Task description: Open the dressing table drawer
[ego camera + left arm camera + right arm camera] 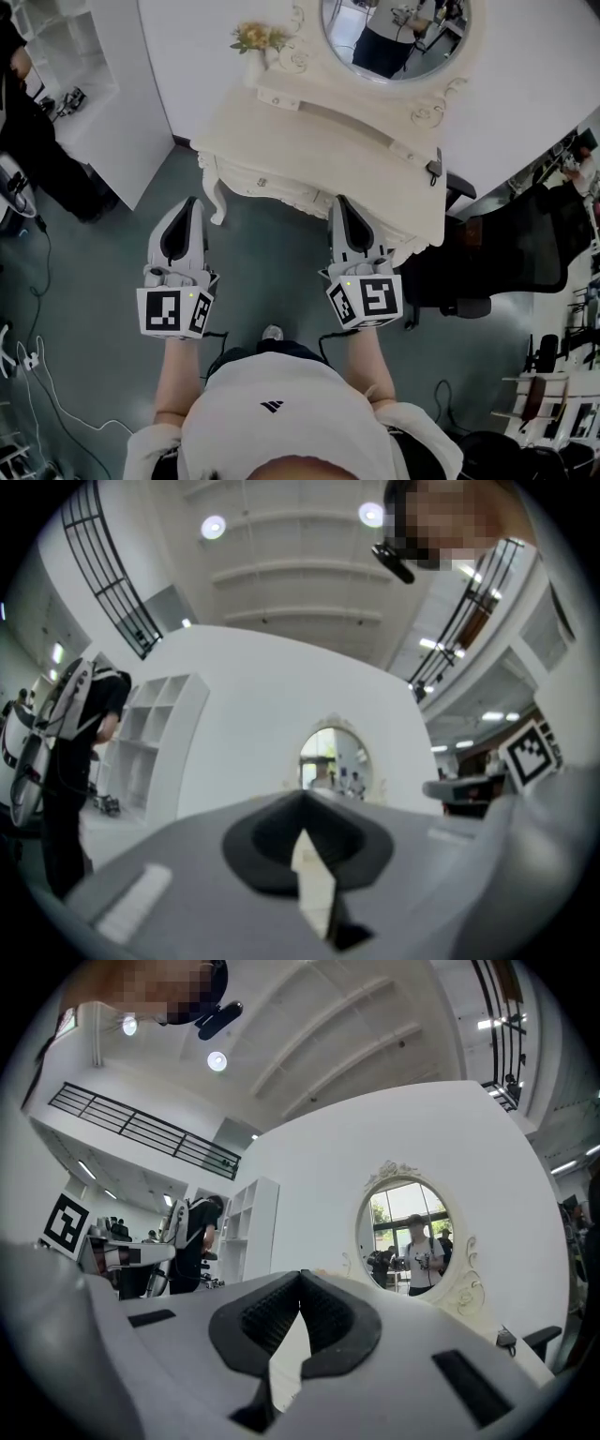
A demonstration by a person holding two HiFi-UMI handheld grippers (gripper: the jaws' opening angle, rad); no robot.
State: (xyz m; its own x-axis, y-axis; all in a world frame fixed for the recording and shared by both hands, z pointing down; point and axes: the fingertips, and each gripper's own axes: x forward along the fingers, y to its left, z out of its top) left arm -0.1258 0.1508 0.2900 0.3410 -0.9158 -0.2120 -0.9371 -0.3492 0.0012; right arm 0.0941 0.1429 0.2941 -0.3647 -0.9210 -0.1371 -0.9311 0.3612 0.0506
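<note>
The cream dressing table (309, 141) stands ahead of me, with its carved drawer front (281, 187) facing me below the top. In the head view my left gripper (192, 204) hovers to the left of the table's curved leg, short of the drawer, with its jaws together and nothing in them. My right gripper (339, 202) is just in front of the drawer front's right part, also shut and empty. In both gripper views the fingertips meet: left gripper (302, 797), right gripper (302, 1274). The oval mirror (411, 1241) rises behind the table.
A small vase of flowers (258, 39) sits on the tabletop's back left. A black office chair (525, 248) stands right of the table. A white shelf unit (75, 75) and a person in black (37, 150) are at the left. Cables (37, 375) lie on the floor.
</note>
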